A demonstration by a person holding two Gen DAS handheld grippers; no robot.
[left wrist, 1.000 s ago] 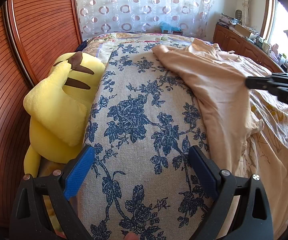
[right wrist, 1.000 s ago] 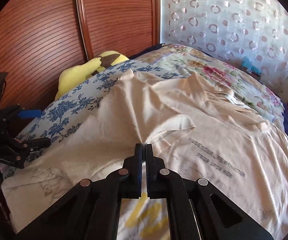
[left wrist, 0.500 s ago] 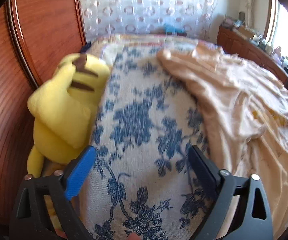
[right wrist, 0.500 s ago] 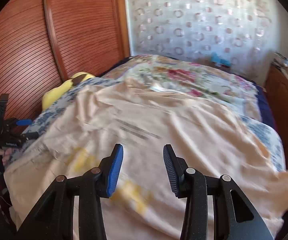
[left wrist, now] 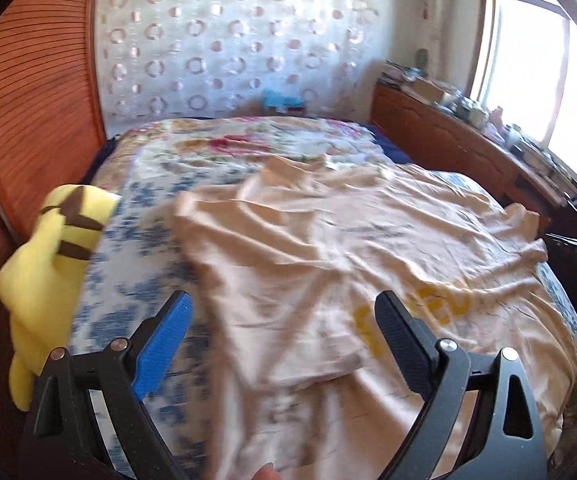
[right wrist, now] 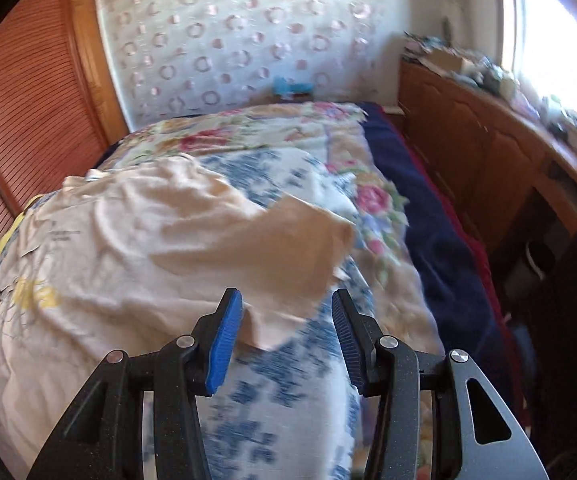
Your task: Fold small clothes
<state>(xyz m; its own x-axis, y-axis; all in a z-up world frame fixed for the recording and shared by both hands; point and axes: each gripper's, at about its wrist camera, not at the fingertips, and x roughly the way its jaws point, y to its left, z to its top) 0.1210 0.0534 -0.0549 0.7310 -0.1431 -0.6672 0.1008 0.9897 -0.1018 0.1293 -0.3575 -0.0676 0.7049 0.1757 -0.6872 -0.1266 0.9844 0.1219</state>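
The bed (left wrist: 392, 148), under a blue-flowered cover (left wrist: 136, 240), carries a peach shirt (left wrist: 328, 248) and, seemingly, a yellow plush toy (left wrist: 44, 280).

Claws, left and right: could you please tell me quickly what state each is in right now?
Left claw: open, holding nothing, above the beige shirt.
Right claw: open, holding nothing, at the shirt's sleeve.

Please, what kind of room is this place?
Most likely a home bedroom: a bed with floral covers, a yellow plush toy lying beside it, and a wooden cabinet cluttered on top under a sunny window.
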